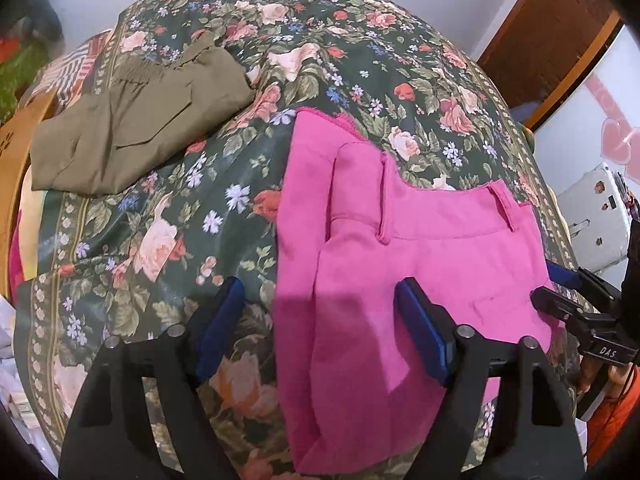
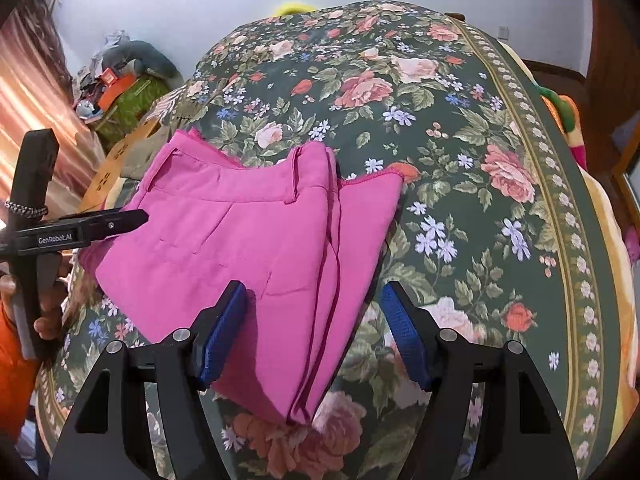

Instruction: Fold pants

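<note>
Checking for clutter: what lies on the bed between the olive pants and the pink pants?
Nothing: only bare floral bedspread separates the olive pants from the pink pants, as the left wrist view shows.

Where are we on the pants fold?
Done: the olive pants lie folded at the far left of the floral bedspread. The pink pants are folded into a compact stack, waistband on top. In hand: nothing; the left hand-held gripper and the right hand-held gripper are both open over the pink stack, gripping nothing. Left: possibly one more fold or tidying.
</note>
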Tool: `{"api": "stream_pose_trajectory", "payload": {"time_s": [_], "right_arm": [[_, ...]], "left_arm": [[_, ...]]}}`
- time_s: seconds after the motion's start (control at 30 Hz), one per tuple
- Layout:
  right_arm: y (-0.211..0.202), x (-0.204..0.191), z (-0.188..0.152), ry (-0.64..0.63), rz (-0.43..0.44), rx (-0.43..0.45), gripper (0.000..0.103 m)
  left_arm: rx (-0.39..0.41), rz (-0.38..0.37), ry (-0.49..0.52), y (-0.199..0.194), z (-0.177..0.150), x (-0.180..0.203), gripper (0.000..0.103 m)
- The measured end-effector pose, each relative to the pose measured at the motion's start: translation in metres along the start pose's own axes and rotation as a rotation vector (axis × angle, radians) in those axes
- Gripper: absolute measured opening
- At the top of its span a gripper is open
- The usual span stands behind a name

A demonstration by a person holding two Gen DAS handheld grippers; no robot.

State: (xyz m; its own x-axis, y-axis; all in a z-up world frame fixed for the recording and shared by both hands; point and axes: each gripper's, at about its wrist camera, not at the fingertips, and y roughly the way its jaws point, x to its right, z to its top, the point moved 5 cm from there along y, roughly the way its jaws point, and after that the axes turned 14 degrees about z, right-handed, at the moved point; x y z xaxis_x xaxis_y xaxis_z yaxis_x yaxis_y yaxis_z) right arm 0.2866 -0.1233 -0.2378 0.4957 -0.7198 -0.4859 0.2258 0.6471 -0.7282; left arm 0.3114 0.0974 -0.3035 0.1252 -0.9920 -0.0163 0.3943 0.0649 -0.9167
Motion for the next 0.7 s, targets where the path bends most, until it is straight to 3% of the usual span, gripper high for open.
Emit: {"api": "stream_pose_trajectory", "payload": {"time_s": [0.13,0.37,0.43,0.7], "right_arm": [[0.004,-0.002,0.005,-0.014,0.01,-0.008,0.045],[0.009,-0.007,0.009,-0.043,0.0,-0.015,0.022],[0.006,-0.007,0.01,-0.043,-0.011,-0.002,0.011],[-0.007,-0.033,0.03,-0.095,0.008,0.038,0.008]], "left_arm": [[-0.005,-0.057,-0.032,0.001,0.007,0.001,0.048],[-0.021,-0.077,-0.072,0.0,0.011,0.003,0.028],[-0.013,-0.065,-0.072,-0.004,0.01,0.002,0.023],[0.1,0.108,0.0,-0.036,0.01,0.003,0.017]]}}
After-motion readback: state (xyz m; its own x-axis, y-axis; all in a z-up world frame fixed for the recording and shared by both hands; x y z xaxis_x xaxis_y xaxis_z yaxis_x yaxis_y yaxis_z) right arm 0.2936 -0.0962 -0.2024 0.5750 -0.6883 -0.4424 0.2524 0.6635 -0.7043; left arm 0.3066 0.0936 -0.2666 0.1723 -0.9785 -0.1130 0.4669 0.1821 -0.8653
